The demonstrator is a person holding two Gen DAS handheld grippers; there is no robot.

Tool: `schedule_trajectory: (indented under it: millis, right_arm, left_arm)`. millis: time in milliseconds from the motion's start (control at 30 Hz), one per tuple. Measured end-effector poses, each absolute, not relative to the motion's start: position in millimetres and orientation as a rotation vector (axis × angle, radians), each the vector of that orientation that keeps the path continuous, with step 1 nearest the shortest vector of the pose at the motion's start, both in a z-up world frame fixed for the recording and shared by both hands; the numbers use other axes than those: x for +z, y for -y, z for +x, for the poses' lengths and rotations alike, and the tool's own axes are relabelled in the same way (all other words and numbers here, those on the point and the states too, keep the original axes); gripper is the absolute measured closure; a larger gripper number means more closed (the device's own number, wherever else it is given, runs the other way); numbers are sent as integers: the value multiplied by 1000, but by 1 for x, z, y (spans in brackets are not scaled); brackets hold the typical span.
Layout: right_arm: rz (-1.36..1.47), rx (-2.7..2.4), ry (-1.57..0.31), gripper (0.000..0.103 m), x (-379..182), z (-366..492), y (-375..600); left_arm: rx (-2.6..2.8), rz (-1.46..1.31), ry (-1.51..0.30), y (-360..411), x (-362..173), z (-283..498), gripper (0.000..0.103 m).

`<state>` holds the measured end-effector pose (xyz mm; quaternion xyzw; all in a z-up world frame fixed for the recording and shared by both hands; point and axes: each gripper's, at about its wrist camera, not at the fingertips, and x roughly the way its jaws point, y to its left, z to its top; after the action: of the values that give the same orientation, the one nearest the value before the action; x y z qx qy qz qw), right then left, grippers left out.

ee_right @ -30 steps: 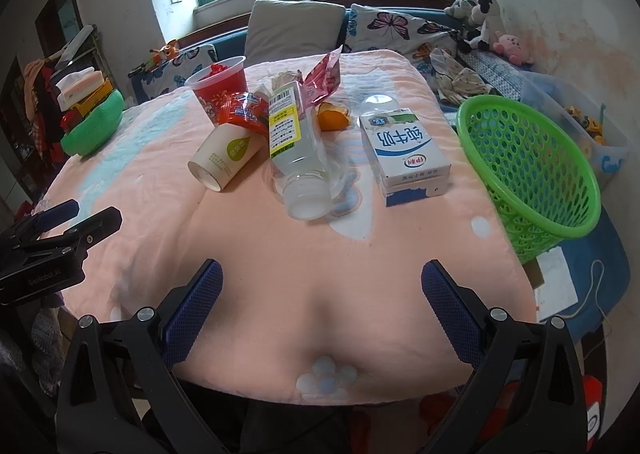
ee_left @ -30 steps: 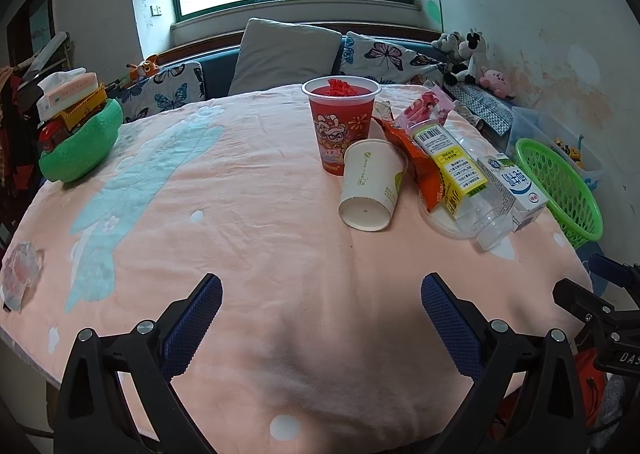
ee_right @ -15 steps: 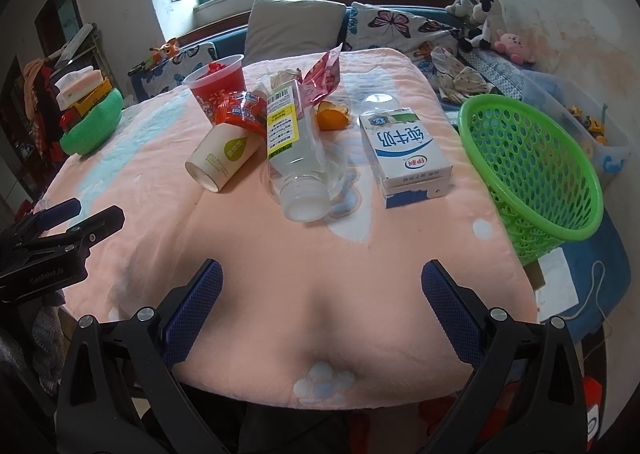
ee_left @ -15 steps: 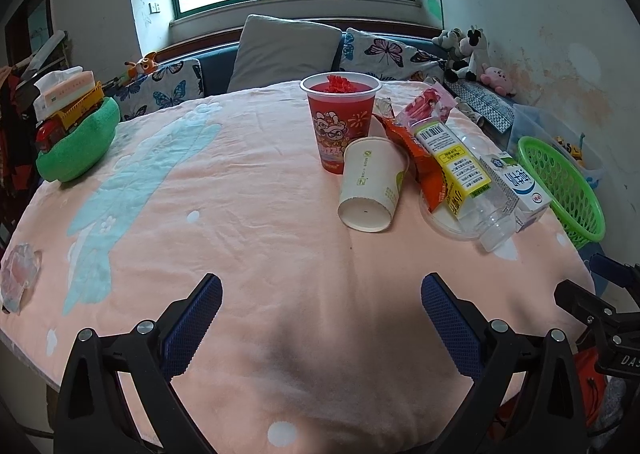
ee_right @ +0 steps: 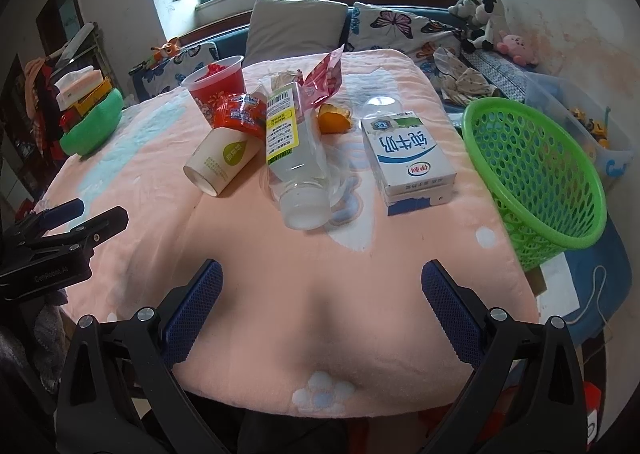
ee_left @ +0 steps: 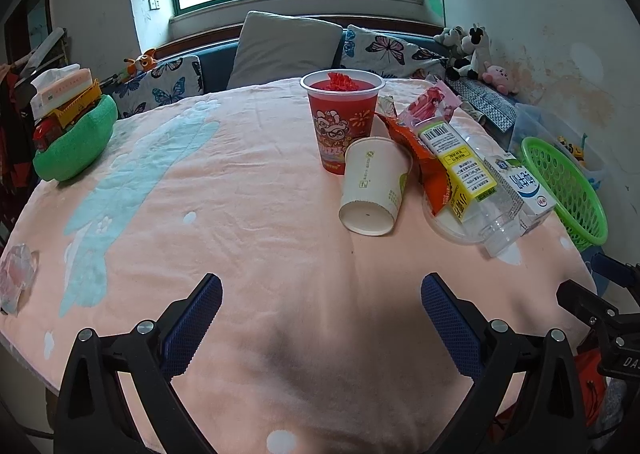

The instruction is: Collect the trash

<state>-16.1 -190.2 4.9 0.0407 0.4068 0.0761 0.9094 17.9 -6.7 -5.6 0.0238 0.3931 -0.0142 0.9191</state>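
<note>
Little has changed: we have only drifted slightly, left gripper (ee_left: 320, 306) and right gripper (ee_right: 322, 294) spread and empty; the trash, like the paper cup (ee_right: 220, 162), seemingly lies untouched beside the green basket (ee_right: 540, 174).

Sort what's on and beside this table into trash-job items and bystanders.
Job: paper cup, clear bottle, milk carton, orange wrapper, pink wrapper, red cup, green basket.

Bystanders: green bowl of toys, plush toys, cushions.
</note>
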Motion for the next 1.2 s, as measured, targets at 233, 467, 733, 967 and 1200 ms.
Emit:
schedule_trajectory:
  millis: [233, 467, 733, 967, 1200]
  right_arm:
    - [86, 161, -835, 4, 5, -12, 192]
    - [86, 158, -822, 4, 9, -5, 197]
    - [50, 180, -804, 5, 16, 9, 193]
    - [5, 217, -808, 9, 17, 33, 181]
    - [-38, 243, -820, 17, 16, 68, 166]
  left_arm:
    - [-28, 50, -811, 7, -4, 20, 6]
    - [-25, 54, -813, 7, -2, 32, 6]
    - [-20, 54, -814, 2, -1, 39, 6]
    - [-8, 48, -825, -6, -4, 49, 6]
    - [-1, 42, -835, -13, -8, 59, 6]
